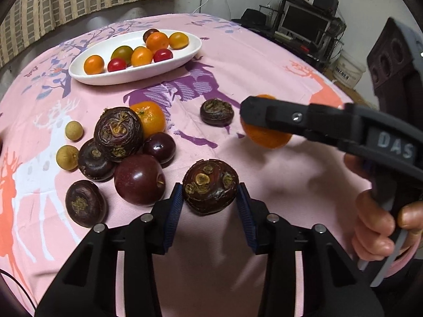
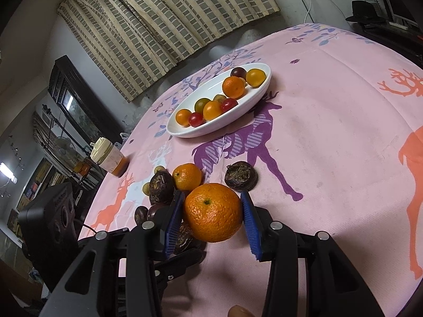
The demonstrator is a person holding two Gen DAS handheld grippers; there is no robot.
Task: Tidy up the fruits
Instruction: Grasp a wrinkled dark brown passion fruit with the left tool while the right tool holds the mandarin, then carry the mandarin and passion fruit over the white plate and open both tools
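My left gripper is shut on a dark brown water chestnut and holds it over the pink cloth. My right gripper is shut on an orange mandarin, lifted above the table; it also shows in the left wrist view behind the right gripper's finger. A pile of loose fruit lies at left: several water chestnuts, a dark red plum, a mandarin and two longans. A white oval plate with small tomatoes and oranges stands at the back.
One more water chestnut lies alone mid-table, also in the right wrist view. A jar with a cream lid stands at the table's left edge. Shelves and a monitor are beyond the table.
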